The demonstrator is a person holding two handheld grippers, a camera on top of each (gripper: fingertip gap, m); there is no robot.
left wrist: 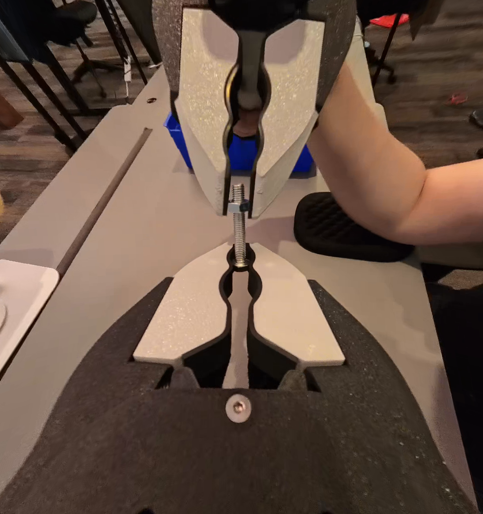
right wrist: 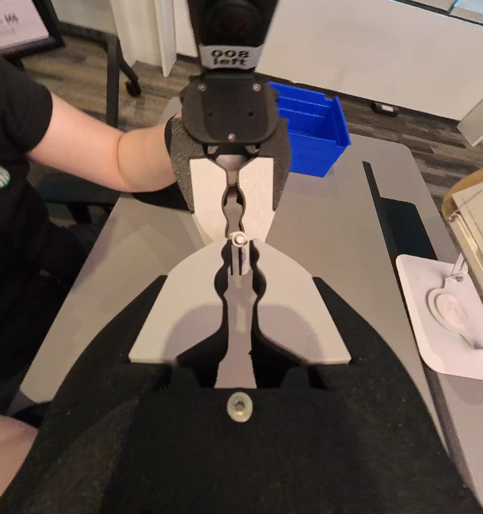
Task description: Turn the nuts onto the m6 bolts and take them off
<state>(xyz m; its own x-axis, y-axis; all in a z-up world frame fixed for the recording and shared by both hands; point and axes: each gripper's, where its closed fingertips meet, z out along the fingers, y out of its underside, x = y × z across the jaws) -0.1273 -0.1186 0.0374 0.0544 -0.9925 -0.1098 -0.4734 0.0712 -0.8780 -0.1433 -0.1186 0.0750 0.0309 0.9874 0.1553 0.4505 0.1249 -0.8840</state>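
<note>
Bolt (left wrist: 239, 239) runs six-to-twelve from your left gripper (left wrist: 240, 260), jaws clamping its head; right gripper (left wrist: 238, 207) jaws pinch the nut (left wrist: 237, 207).

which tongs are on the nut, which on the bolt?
The right tongs pinch the nut, partway along the thread. The left tongs clamp the bolt at its head end, pointing straight at the right ones.

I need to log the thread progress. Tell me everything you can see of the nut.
The nut is a small silver hexagonal piece, metal by its look, sitting partway down the threaded bolt with bare thread on both sides. The right claw pinches it between its tips, while the left claw holds the bolt's far end. It hangs above the grey table.
</note>
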